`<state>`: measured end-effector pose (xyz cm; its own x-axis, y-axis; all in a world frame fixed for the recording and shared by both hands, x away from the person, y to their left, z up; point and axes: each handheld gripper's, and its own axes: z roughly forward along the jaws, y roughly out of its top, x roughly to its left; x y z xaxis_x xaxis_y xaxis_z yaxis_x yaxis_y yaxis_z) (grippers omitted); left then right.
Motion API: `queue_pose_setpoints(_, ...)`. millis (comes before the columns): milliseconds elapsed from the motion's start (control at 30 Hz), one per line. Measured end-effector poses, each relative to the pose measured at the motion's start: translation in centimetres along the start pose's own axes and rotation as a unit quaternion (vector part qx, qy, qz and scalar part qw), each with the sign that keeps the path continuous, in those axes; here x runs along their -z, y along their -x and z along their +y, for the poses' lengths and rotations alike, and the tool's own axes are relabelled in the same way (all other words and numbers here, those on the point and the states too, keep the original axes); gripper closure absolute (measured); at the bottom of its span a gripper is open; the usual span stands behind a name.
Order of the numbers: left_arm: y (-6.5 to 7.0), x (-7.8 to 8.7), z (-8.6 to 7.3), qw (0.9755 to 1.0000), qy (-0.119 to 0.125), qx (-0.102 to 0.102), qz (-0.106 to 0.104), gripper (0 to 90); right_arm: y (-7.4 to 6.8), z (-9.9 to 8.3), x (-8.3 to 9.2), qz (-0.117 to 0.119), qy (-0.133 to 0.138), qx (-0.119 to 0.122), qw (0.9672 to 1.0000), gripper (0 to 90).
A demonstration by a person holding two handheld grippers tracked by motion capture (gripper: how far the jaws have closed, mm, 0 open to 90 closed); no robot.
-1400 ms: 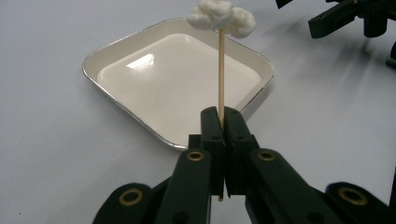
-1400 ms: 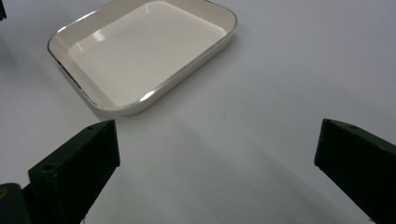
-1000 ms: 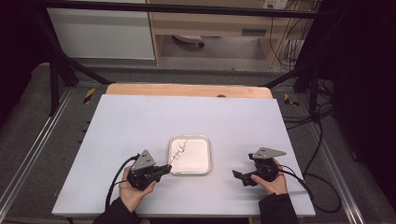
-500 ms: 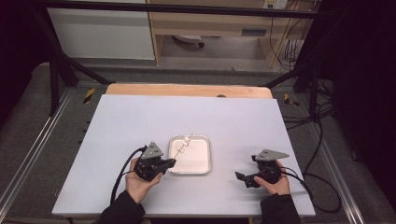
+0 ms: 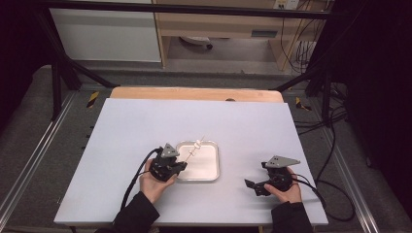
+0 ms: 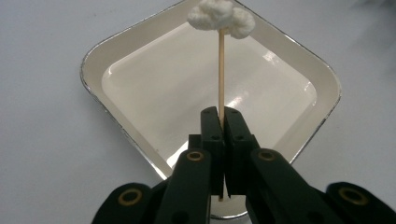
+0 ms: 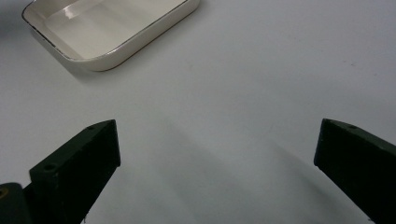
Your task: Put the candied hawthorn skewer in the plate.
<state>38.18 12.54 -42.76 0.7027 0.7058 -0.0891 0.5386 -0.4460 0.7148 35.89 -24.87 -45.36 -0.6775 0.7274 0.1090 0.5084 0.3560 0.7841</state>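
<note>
Since a second ago, we see the left tool (image 5: 180,166) has slid rightward across the bench (image 5: 121,131) to the white tray's (image 5: 214,162) left edge; the right tool (image 5: 253,185) has kept its place. The left tool is clamped on a thin wooden skewer (image 6: 221,70), whose white lump (image 6: 222,16) rises over the tray's far rim. The left hand (image 5: 154,184) cups its tool from below. The right tool rests low near the bench's front edge, well apart from the tray, its jaws spread wide with nothing between them.

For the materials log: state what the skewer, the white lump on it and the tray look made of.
Skewer: thin, pale, matte, likely bamboo or wood.
Lump: white, puffy, maybe marshmallow or cotton.
Tray: glossy cream with a dark rim, probably enamelled metal.
</note>
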Motion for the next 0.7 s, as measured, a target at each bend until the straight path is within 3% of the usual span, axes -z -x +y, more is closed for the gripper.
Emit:
queue_pose_setpoints(300,0.5,-1.2,-0.1,0.9990,-0.037,0.003,0.022,88.3,0.0,0.0,0.0,0.003,0.003,-0.003,1.0000,1.1)
queue_pose_setpoints(700,0.8,-1.8,0.1,0.9981,-0.051,0.007,0.035,87.8,0.0,0.0,-0.1,0.004,0.000,-0.002,1.0000,1.2)
